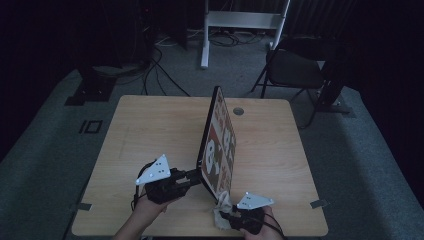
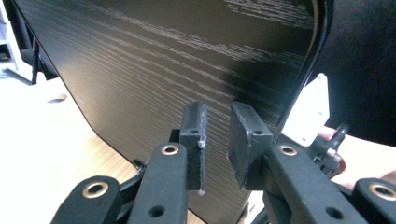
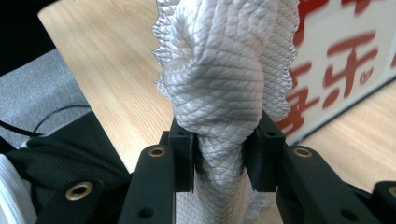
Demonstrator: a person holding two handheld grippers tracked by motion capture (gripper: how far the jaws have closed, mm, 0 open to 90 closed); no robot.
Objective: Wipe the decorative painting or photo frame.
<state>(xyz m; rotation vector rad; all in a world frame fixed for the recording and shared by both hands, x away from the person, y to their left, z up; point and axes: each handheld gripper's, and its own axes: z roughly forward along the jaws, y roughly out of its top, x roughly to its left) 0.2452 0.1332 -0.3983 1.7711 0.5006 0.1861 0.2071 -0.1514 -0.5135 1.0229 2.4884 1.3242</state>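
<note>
Left gripper (image 1: 192,176) clamps board (image 1: 218,145) corner at 7 o'clock; right gripper (image 3: 224,154) clenches cloth (image 3: 224,70); hard wiping could tip board onto desk (image 1: 150,130).

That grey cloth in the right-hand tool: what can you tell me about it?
The cloth is pale grey with a fine diamond-quilted weave and wavy, scalloped edges. It is bunched into a thick wad, pinched at its narrow waist between the black jaws of the right gripper, and billows out above them. In the high view it sits crumpled at the table's near edge, against the lower corner of the upright board with red print. It looks soft and dry.
</note>
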